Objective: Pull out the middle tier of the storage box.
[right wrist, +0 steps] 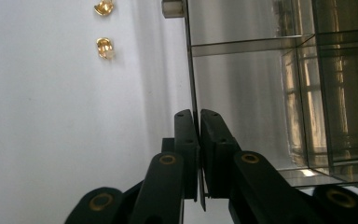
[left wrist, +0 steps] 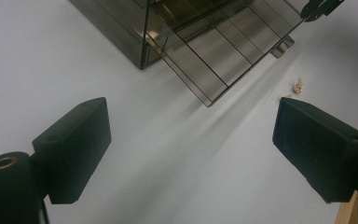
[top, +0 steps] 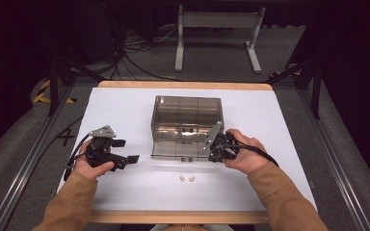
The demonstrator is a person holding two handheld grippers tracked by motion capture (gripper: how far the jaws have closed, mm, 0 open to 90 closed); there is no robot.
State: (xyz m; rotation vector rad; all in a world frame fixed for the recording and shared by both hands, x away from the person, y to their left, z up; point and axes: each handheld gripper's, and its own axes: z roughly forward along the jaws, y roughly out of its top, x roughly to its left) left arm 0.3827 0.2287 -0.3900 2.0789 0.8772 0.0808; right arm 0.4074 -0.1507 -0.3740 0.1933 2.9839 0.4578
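One smoky box (top: 186, 119) sits mid-table (top: 125, 103), its hinged door (right wrist: 242, 98) swung down. The right gripper (right wrist: 199, 122) pinches the door's edge, likely steadying it; the left gripper (left wrist: 191, 135) gapes empty. Two gold bits (top: 187, 179) lie nearby.

High view sat above the person's side, looking forward and down over the whole table (top: 125, 101). Both gripper views rode low and close, and all three caught the smoky clear box (top: 187, 126) (left wrist: 205, 51) (right wrist: 261, 84) and two brass bits (top: 187, 179) (left wrist: 298, 86) (right wrist: 105, 46).

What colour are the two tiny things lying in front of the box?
Gold; the right gripper view shows the two small pieces best.
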